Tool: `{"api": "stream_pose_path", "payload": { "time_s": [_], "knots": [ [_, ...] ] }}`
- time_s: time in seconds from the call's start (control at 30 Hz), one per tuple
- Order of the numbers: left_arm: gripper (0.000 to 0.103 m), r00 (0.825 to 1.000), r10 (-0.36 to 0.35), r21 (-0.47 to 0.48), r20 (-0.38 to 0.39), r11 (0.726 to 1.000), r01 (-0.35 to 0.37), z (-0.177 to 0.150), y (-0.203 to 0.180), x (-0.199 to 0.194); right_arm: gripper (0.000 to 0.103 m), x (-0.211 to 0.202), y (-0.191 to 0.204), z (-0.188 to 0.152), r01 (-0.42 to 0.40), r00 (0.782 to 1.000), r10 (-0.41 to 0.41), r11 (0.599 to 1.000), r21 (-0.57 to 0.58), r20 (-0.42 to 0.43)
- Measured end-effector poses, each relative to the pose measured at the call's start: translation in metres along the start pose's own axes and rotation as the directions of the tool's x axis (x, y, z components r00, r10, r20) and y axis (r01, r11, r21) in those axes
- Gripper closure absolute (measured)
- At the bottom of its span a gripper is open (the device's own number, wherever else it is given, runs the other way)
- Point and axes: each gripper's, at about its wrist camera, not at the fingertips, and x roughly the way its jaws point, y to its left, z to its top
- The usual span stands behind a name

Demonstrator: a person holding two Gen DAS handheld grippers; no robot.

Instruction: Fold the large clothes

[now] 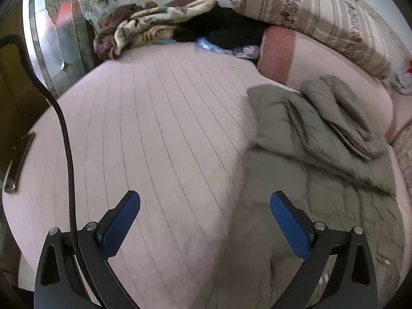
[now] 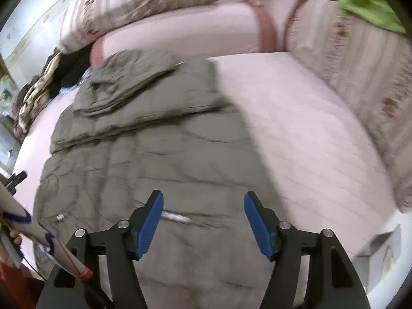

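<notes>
On the ribbed pink sheet (image 1: 154,128), a quilted olive jacket (image 2: 144,154); both tongs (image 1: 205,207) (image 2: 203,206) gape empty.

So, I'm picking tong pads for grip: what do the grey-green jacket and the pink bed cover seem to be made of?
Jacket: looks like a padded, quilted synthetic shell, matte; stitched channels puff between seams, though blur hides the weave. Bed cover: seems a soft woven cotton-like sheet, matte, with thin printed or woven stripes.
</notes>
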Motion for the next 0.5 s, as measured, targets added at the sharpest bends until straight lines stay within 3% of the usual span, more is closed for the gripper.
{"api": "stream_pose_path", "payload": {
  "time_s": [0.1, 0.27, 0.4, 0.5],
  "knots": [
    [0.001, 0.999, -0.052, 0.018, -0.006, 0.998, 0.053, -0.017, 0.002, -0.017, 0.022, -0.014, -0.042, -0.013, 0.031, 0.999, -0.032, 0.998, 0.057, 0.013],
    [0.001, 0.999, -0.035, 0.062, -0.034, 0.997, 0.037, -0.049, 0.012, -0.036, 0.020, 0.005, -0.087, -0.030, -0.011, 0.999, 0.018, 0.985, 0.171, -0.039],
    [0.001, 0.995, -0.040, 0.007, -0.097, 0.999, 0.041, -0.064, 0.033, -0.036, 0.020, 0.034, -0.098, -0.034, -0.057, 0.994, 0.076, 0.974, 0.218, -0.077],
    [0.001, 0.987, -0.087, -0.020, -0.135, 0.996, 0.085, -0.071, 0.040, -0.032, 0.020, 0.051, -0.096, -0.035, -0.093, 0.989, 0.115, 0.970, 0.224, -0.090]
  ]
}}
